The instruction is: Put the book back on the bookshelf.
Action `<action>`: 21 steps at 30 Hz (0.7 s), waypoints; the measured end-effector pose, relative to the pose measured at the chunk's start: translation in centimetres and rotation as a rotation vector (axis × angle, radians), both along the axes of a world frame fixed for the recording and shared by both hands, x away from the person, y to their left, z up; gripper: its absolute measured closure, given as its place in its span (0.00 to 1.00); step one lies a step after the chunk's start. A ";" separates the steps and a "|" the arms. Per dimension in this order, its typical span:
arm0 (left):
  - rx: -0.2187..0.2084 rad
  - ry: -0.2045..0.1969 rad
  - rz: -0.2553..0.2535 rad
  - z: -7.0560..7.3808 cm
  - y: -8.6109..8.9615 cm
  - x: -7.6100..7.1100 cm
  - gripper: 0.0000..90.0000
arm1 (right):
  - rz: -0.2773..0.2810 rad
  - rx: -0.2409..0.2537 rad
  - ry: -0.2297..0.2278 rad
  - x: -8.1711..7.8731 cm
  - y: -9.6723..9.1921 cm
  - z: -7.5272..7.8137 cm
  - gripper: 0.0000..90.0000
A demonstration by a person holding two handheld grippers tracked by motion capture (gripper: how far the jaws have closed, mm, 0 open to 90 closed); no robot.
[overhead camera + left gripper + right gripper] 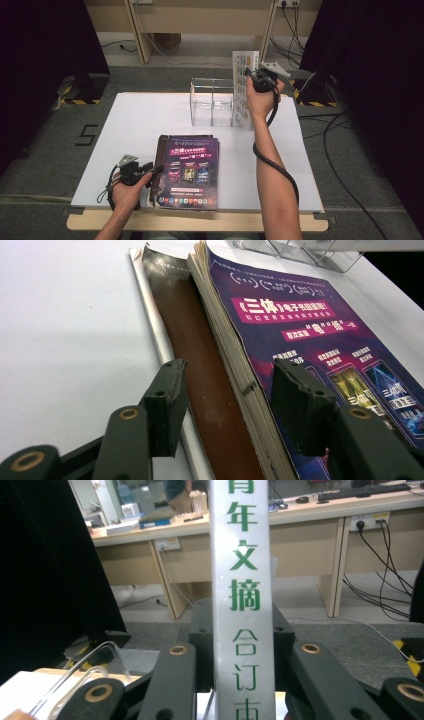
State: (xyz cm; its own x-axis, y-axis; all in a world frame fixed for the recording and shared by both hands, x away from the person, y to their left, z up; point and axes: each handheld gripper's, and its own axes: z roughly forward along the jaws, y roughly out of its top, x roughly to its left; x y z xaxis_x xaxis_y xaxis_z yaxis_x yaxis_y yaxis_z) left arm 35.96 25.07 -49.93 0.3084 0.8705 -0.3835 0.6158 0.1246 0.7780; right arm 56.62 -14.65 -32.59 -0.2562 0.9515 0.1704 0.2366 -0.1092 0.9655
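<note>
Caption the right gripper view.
Right gripper clamps the white book spine with green characters, upright.

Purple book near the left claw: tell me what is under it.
Under the purple book lies a second book with a brown cover, its edge jutting out on the left claw's side. Most of its cover is hidden by the purple one.

My right claw (254, 76) grips white book (245, 90) upright, right beside clear box (212, 102). Box wall blocks way to left of book. Table (130, 125) bare on wide left part, easy to pass there. Bare strip on right too, beside my right arm. Middle near me taken by purple book (189, 171) lying on brown book (200, 390). My left claw (150, 172) sits at their left edge, jaws apart, purple book's page edge between them.
</note>
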 end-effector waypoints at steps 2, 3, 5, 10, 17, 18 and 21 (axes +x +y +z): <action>0.003 0.001 0.002 0.0 0.0 0.0 0.52 | 0.001 -0.018 -0.001 -1.3 -0.1 -0.2 0.81; 0.005 0.000 0.003 0.0 0.0 -0.1 0.52 | 0.001 -0.027 -0.001 -1.8 -0.1 -0.4 0.81; 0.008 -0.003 0.004 0.0 0.0 -0.2 0.52 | 0.002 -0.033 0.003 -3.1 -0.3 -0.7 0.81; 0.003 -0.006 0.007 0.1 0.0 -0.3 0.52 | 0.011 -0.064 0.031 -6.1 -1.2 -1.1 0.80; 0.005 -0.004 0.005 0.0 -0.1 -0.2 0.52 | 0.028 -0.057 0.115 -9.3 -2.9 -1.4 0.78; 0.008 -0.005 0.005 0.0 -0.1 -0.3 0.52 | 0.031 -0.061 0.119 -9.7 -3.1 -1.4 0.78; 0.009 -0.006 0.003 0.1 -0.2 -0.3 0.52 | 0.037 -0.074 0.125 -10.4 -3.5 -1.4 0.79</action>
